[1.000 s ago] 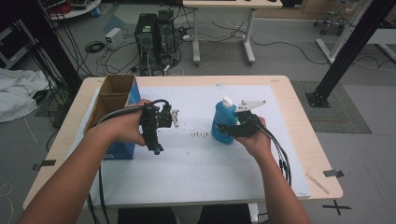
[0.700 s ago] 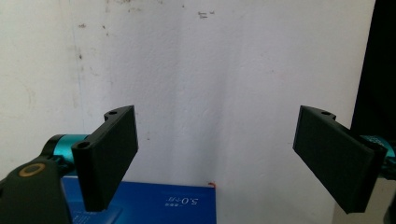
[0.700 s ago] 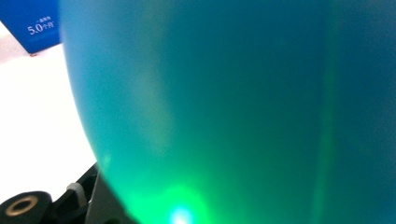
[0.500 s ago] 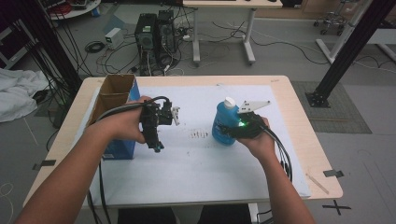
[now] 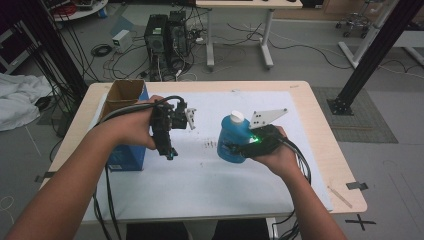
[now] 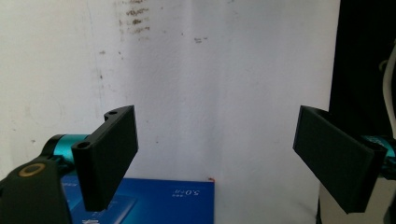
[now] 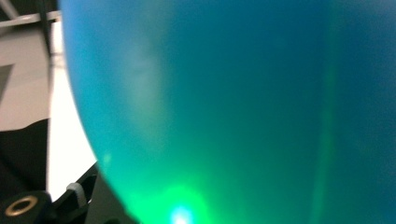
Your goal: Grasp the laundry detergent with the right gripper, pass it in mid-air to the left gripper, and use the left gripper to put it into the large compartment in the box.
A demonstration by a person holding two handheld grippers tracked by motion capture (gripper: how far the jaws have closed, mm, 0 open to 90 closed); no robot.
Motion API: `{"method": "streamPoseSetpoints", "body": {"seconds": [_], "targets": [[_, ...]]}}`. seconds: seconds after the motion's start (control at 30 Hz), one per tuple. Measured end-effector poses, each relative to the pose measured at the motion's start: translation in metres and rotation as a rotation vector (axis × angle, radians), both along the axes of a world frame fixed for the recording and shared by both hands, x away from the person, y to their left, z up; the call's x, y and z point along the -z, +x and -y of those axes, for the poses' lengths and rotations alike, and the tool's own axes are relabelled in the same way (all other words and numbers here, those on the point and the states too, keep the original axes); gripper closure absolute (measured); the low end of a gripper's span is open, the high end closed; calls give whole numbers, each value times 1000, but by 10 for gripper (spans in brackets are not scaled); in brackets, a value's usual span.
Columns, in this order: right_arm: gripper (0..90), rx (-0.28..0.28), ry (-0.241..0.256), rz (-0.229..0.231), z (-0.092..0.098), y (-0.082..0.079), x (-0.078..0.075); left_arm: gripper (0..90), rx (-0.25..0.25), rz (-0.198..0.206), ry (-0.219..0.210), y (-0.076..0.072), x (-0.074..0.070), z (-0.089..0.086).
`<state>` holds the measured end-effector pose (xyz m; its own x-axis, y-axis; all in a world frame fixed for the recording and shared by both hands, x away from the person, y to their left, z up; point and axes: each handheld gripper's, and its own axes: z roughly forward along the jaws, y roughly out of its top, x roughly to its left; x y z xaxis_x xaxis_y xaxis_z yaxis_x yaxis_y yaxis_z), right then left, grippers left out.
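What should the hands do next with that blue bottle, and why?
Probably bring the left gripper across to the white cap and close on it. The right gripper is against the blue bottle, which stands upright on the table, though whether its jaws are clamped cannot be told. The left gripper's jaws stand wide open and empty, apart from the bottle.

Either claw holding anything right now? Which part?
The right claw grips the blue plastic bottle with a white cap by its lower body. The left claw is open and holds nothing.
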<state>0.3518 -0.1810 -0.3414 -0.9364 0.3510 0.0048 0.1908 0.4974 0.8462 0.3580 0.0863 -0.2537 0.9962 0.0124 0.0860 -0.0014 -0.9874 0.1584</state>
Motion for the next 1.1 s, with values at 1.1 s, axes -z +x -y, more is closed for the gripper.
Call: {"method": "streamPoseSetpoints", "body": {"seconds": [1.1], "targets": [[460, -264, -64, -26, -73, -17, 4, 139, 114, 12, 30, -25, -26, 45]]}}
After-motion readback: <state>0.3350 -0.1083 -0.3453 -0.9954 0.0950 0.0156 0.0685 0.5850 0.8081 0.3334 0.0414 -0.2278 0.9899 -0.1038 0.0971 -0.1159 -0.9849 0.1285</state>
